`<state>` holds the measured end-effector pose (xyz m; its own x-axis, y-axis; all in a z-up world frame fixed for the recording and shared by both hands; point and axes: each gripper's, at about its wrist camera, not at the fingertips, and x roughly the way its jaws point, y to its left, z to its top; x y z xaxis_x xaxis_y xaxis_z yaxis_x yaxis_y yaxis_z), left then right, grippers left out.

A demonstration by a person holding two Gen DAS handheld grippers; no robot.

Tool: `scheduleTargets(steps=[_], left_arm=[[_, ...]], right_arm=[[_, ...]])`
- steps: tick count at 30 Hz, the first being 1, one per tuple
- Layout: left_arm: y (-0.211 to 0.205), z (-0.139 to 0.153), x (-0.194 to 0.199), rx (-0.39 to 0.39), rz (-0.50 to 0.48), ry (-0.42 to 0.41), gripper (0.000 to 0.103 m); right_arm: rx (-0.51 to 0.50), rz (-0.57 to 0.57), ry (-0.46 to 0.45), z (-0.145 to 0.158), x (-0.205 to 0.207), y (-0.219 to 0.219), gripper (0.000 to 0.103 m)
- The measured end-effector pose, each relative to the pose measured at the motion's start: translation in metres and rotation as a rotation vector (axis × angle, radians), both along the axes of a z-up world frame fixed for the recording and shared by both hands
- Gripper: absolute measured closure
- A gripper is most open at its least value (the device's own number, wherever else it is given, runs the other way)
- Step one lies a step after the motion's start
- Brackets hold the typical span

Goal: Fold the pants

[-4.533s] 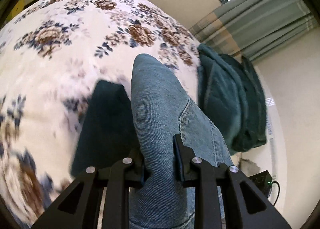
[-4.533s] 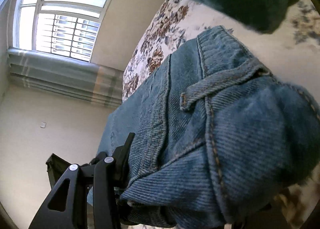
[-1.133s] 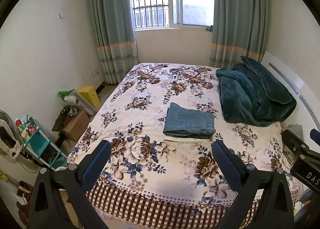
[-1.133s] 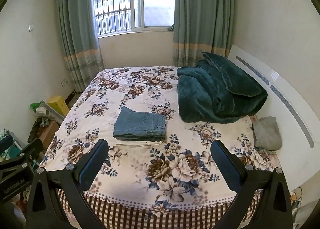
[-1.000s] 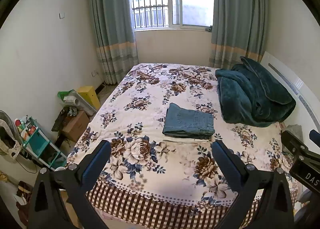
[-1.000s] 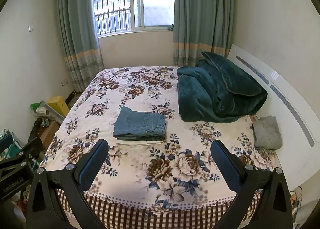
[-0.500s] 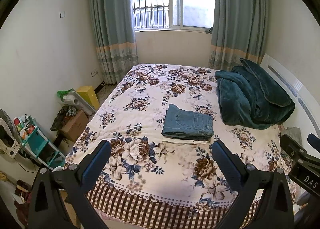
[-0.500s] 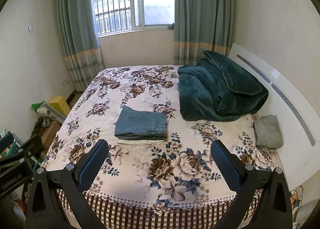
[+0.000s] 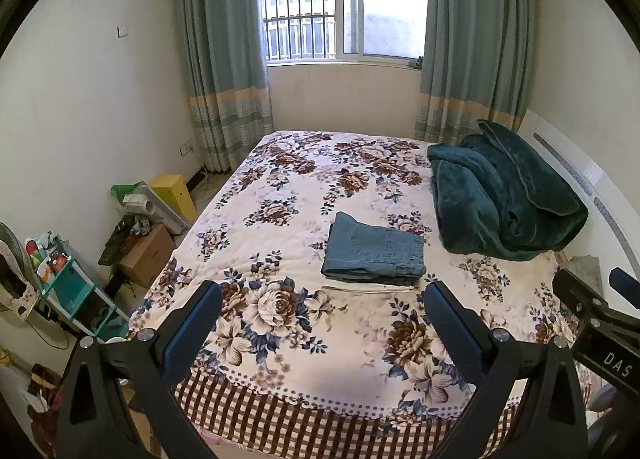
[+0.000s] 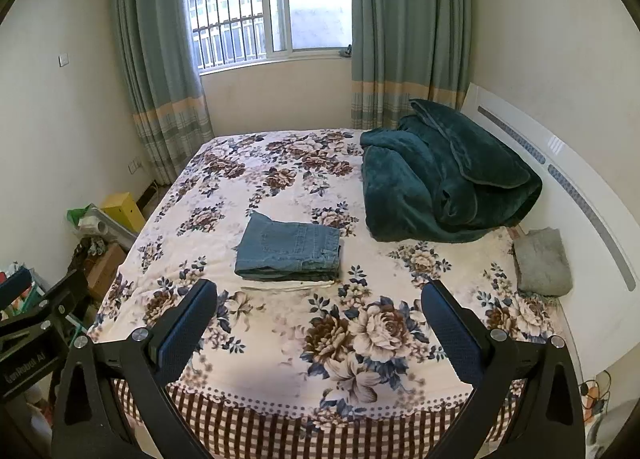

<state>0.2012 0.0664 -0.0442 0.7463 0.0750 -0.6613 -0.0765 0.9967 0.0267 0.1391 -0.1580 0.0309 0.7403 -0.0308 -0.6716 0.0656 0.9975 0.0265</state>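
The blue denim pants [image 9: 374, 255] lie folded in a neat rectangle in the middle of the floral bed [image 9: 280, 343]; they also show in the right wrist view [image 10: 289, 252]. A strip of white cloth [image 9: 368, 287] pokes out under their near edge. My left gripper [image 9: 322, 323] is open and empty, held back beyond the foot of the bed, well apart from the pants. My right gripper [image 10: 318, 319] is open and empty, also back from the bed. The right gripper's body shows at the right edge of the left wrist view [image 9: 596, 323].
A dark green blanket [image 10: 444, 187] is heaped at the far right of the bed by the white headboard [image 10: 560, 179]. A grey cloth [image 10: 542, 261] lies near it. Boxes, a yellow bin [image 9: 174, 195] and a teal shelf [image 9: 68, 287] crowd the floor on the left.
4.5 s ago both grippers were shut on the denim close up. Now both are open and far back from the bed. Over the last second the views only drift slightly.
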Motion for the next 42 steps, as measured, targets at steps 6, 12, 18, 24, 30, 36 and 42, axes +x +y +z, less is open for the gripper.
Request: scheduleTargets(steps=[6,12,18,24,30,36,42], left_arm=[[0.0003,-0.0004,-0.0006,0.0,0.0,-0.002,0.0],[0.0002,-0.0001,0.0004,0.0,0.001,-0.005,0.0],[0.0009,0.0005,0.0008,-0.001,0.003,-0.004,0.0],[0.0005,0.0004,0.0003,-0.002,0.004,-0.004,0.0],[0.0004,0.0002,0.0002,0.0,0.006,-0.004,0.0],[0.0023,-0.0001,0.002,0.001,0.015,-0.005,0.0],[0.0041,-0.0006,0.0007,0.002,0.014,-0.003,0.0]], right_arm=[[0.003,-0.001,-0.001,0.0006,0.0004,-0.0004,0.0],[0.005,-0.001,0.0,0.0006,0.0004,-0.0009,0.0],[0.002,-0.001,-0.001,0.0016,0.0019,-0.0003,0.0],[0.008,0.001,0.001,0.0026,0.0031,-0.0001,0.0],[0.008,-0.001,0.001,0.0025,0.0028,0.0003,0.0],[0.012,0.002,0.002,0.0023,0.0026,0.0003,0.0],[0.01,0.0,0.002,0.0028,0.0041,0.0006,0.0]])
